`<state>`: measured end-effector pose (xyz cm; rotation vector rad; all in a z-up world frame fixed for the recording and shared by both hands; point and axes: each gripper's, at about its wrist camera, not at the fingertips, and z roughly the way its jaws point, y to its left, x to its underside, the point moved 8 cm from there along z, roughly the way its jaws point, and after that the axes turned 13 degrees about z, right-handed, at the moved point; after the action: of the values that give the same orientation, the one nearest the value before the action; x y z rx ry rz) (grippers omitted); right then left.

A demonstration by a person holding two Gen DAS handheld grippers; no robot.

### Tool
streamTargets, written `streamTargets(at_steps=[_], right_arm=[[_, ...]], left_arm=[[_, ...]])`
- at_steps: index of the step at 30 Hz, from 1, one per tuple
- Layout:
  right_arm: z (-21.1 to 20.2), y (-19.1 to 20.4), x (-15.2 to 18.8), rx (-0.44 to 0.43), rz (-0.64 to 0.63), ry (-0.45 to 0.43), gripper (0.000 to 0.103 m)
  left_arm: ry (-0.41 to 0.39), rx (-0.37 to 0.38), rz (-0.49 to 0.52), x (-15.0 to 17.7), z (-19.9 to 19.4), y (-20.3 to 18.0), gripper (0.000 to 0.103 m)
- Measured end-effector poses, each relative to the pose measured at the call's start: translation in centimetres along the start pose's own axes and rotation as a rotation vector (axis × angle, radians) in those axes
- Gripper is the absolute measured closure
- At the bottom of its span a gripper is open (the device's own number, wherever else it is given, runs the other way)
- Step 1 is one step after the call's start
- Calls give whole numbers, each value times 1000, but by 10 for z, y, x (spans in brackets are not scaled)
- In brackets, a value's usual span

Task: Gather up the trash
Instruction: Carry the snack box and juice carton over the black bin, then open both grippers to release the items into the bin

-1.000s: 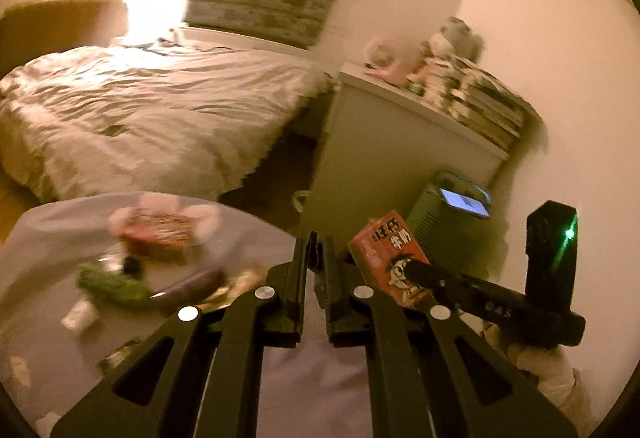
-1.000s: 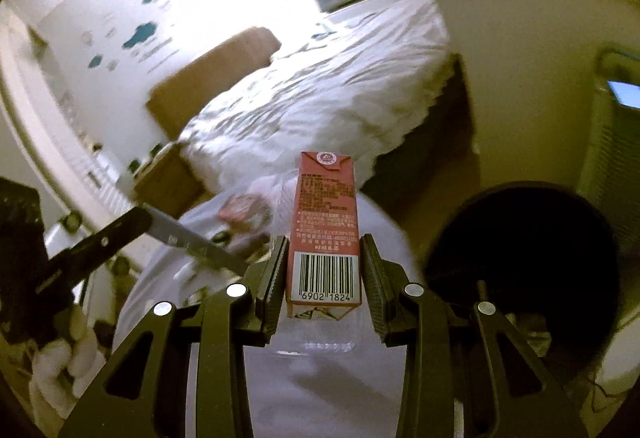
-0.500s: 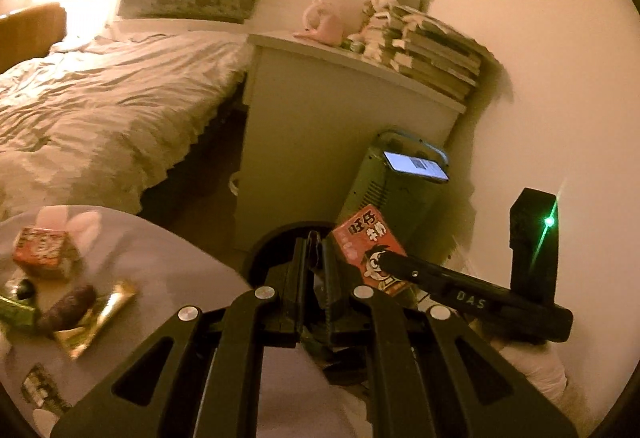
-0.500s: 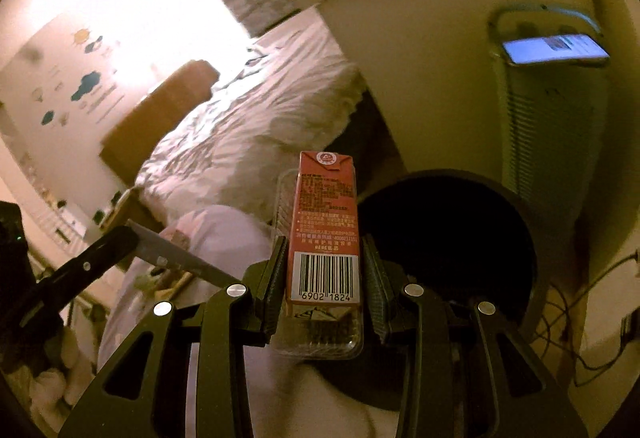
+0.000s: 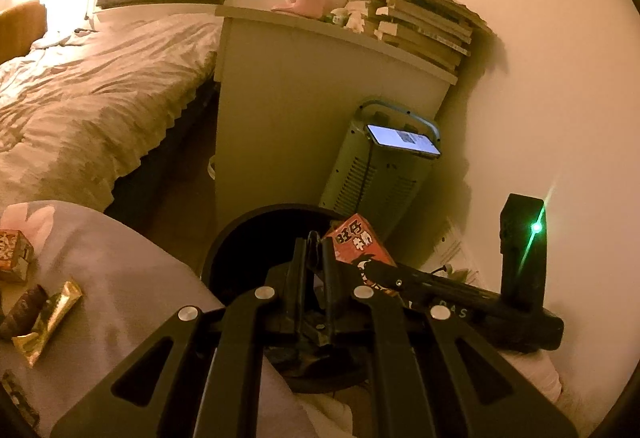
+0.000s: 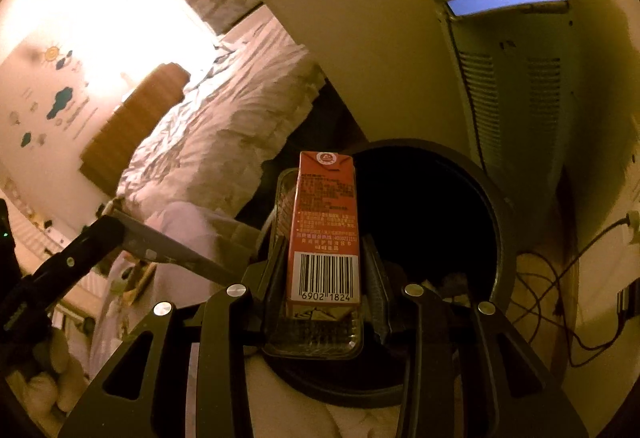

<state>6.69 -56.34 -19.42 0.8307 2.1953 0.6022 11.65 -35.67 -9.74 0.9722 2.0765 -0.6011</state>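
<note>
My right gripper (image 6: 325, 246) is shut on a red drink carton (image 6: 325, 222) with a barcode. A clear plastic tray (image 6: 316, 338) sits under the carton. Both hang over the near rim of a black round trash bin (image 6: 436, 206). In the left wrist view the carton (image 5: 358, 242) shows above the same bin (image 5: 256, 238), held by the right gripper's black finger. My left gripper (image 5: 315, 250) is shut, with a thin clear edge between its fingertips, likely the tray; I cannot tell for sure.
A grey table (image 5: 120, 278) at the left carries a small red box (image 5: 14, 256), a gold wrapper (image 5: 48, 320) and a brown wrapper. A green heater (image 5: 380, 174) with a phone on top stands behind the bin, beside a white cabinet (image 5: 312, 98). A bed (image 5: 92, 98) lies left. Cables (image 6: 560, 278) run along the floor.
Both grippers have swung right, away from the table, to the bin. The carton now hangs over the bin's rim. Both grips are unchanged.
</note>
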Motion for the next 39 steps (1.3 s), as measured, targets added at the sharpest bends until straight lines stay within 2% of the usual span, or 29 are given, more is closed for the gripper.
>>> streamTargets(at_steps=[11, 14, 15, 17, 19, 21, 22, 24, 28, 34, 39], right_arm=[[4, -14, 0, 17, 28, 10, 66], [3, -18, -1, 30, 39, 10, 65], [3, -19, -1, 34, 47, 10, 65], [2, -21, -1, 36, 56, 7, 55], [-1, -21, -2, 38, 56, -3, 53], [-3, -19, -1, 38, 55, -3, 52], [-3, -17, -1, 38, 53, -4, 48], [-4, -13, 0, 30, 49, -8, 43], [-6, 1, 5, 18, 22, -4, 43], [-3, 36, 15, -12, -39, 13, 39], [7, 72, 31, -37, -106, 48, 39]], left_arm=[[9, 11, 17, -4, 11, -10, 94], [12, 8, 30, -5, 12, -15, 91], [16, 6, 34, -5, 12, -16, 89], [20, -4, 42, -5, 11, -18, 79], [12, -18, 46, -6, 8, -18, 53], [-9, -28, 51, -7, 2, -19, 42], [-16, -31, 54, -8, -1, -19, 39], [-30, -37, 60, -10, -9, -20, 37], [-55, -53, 68, -13, -23, -19, 29], [-76, -83, 45, -5, -45, -2, 29], [-70, -140, -1, 17, -66, 32, 29]])
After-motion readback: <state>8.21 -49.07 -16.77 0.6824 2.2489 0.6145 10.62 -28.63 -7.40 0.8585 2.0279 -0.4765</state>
